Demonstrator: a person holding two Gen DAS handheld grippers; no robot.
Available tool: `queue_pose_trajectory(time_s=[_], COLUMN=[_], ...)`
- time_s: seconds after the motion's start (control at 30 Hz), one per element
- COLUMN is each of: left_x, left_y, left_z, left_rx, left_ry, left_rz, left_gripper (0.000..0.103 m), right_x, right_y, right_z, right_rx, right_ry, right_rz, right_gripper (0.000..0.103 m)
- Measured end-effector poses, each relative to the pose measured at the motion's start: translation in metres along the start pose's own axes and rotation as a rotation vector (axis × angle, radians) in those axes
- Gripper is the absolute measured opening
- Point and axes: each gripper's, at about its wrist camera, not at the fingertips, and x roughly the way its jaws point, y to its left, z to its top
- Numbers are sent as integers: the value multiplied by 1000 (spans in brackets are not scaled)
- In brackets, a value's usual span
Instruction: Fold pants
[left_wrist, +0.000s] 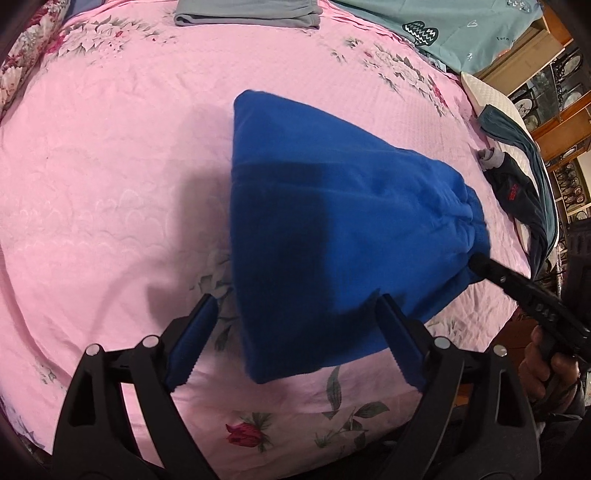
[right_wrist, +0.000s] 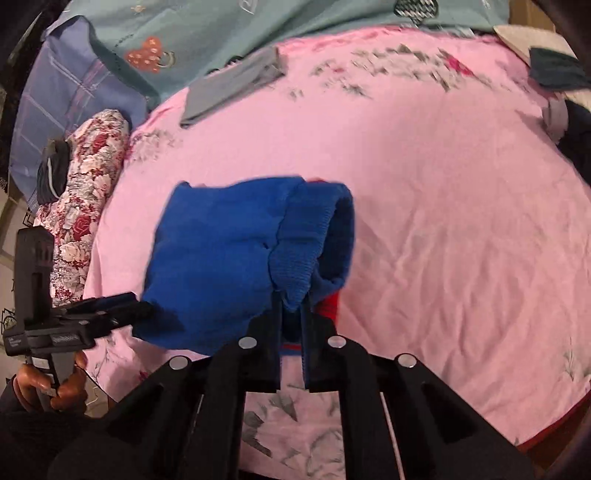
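Note:
Blue fleece pants (left_wrist: 332, 221) lie folded into a bundle on the pink floral bedsheet (left_wrist: 110, 184). My left gripper (left_wrist: 295, 325) is open, its two blue-padded fingers wide apart, one on each side of the bundle's near corner. My right gripper (right_wrist: 291, 306) is shut on the pants' ribbed waistband (right_wrist: 299, 251) and holds that end up off the sheet. It also shows in the left wrist view (left_wrist: 480, 264), at the bundle's right end. The left gripper shows in the right wrist view (right_wrist: 140, 308), at the bundle's left edge.
Folded grey pants (left_wrist: 247, 14) lie at the far edge of the bed. A teal blanket (left_wrist: 461, 29) is at the back right. Dark clothes (left_wrist: 517, 192) and a white pillow (left_wrist: 487, 92) sit at the right edge. A floral pillow (right_wrist: 88, 184) lies at the left.

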Motion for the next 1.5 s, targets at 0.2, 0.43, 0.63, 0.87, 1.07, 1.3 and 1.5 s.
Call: queue_pose_trajectory(time_s=[0.2, 0.43, 0.63, 0.87, 1.07, 1.3, 1.5], left_x=[3, 9, 46, 51, -5, -39, -47], left_y=[-5, -37, -60, -65, -24, 50, 80], left_z=[2, 11, 9, 8, 5, -16, -44], left_rx=[12, 127, 232, 265, 139, -93, -187], left_ry=[7, -25, 98, 107, -27, -90, -115], left_rz=[13, -10, 114, 167, 174, 200, 162], left_gripper=[89, 93, 101, 101, 101, 101, 101], right_x=[16, 15, 15, 14, -12, -52, 1], right_y=[-2, -7, -9, -25, -13, 55, 148], right_z=[1, 0, -2, -3, 0, 25, 47], right_rx=[-21, -18, -27, 29, -38, -263, -475], right_ry=[15, 13, 5, 20, 13, -149, -124], right_rz=[-27, -28, -38, -57, -122, -74, -53], right_gripper=[12, 19, 26, 62, 62, 62, 62])
